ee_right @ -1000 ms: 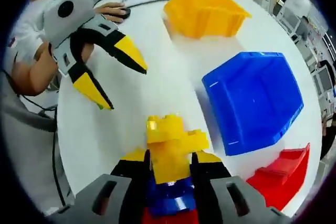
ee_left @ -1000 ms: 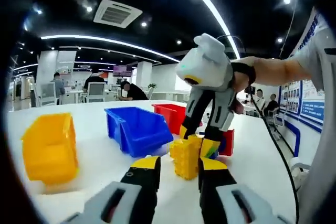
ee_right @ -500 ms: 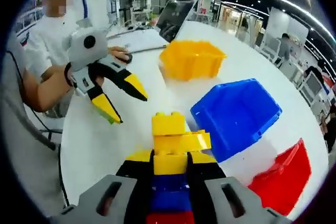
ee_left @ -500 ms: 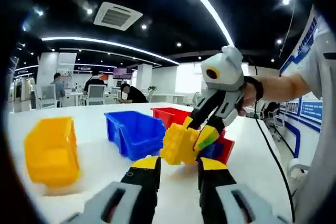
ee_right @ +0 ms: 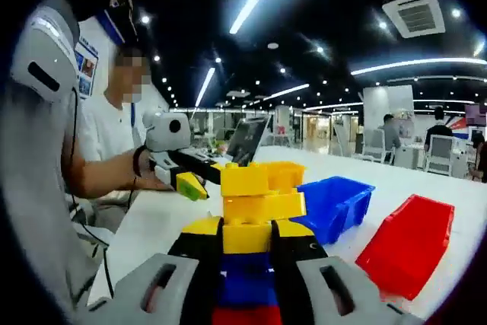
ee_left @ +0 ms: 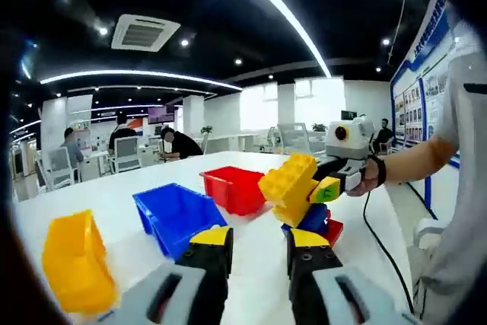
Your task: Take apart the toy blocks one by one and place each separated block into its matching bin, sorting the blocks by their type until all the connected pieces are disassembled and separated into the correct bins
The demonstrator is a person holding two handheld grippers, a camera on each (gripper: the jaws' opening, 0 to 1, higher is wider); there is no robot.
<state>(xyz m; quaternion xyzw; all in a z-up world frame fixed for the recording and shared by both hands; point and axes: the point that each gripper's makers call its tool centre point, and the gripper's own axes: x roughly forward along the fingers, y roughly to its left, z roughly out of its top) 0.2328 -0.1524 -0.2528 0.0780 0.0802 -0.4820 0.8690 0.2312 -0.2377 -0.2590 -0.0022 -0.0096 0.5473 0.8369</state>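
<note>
Right gripper view, lower centre: we see our right gripper (ee_right: 245, 253) closed on the block stack (ee_right: 251, 226), its yellow-tipped jaws pressed against both sides of the lowest yellow brick. Below that brick the blue and red bricks sink between the jaws and are cut off by the frame's bottom edge, so we cannot tell how far the stack runs. Two more yellow bricks rise above the jaw tips, studded and glossy plastic, the top one slightly offset to the left.

At centre left the left gripper (ee_right: 192, 180) reaches in just beside the top brick; its tips are partly behind the stack, and a small green patch shows at one tip. Right of the stack lie the blue bin (ee_right: 335, 202) and the red bin (ee_right: 407, 243), open-fronted moulded plastic on the white table (ee_right: 152, 226); the yellow bin (ee_right: 285, 174) is mostly hidden behind the bricks.

In the left gripper view our own jaws stand apart at the bottom, nothing between them. The stack hangs above them, right of centre, tilted in the right gripper's grasp, clear of the table. The yellow bin is cut off at lower left.
</note>
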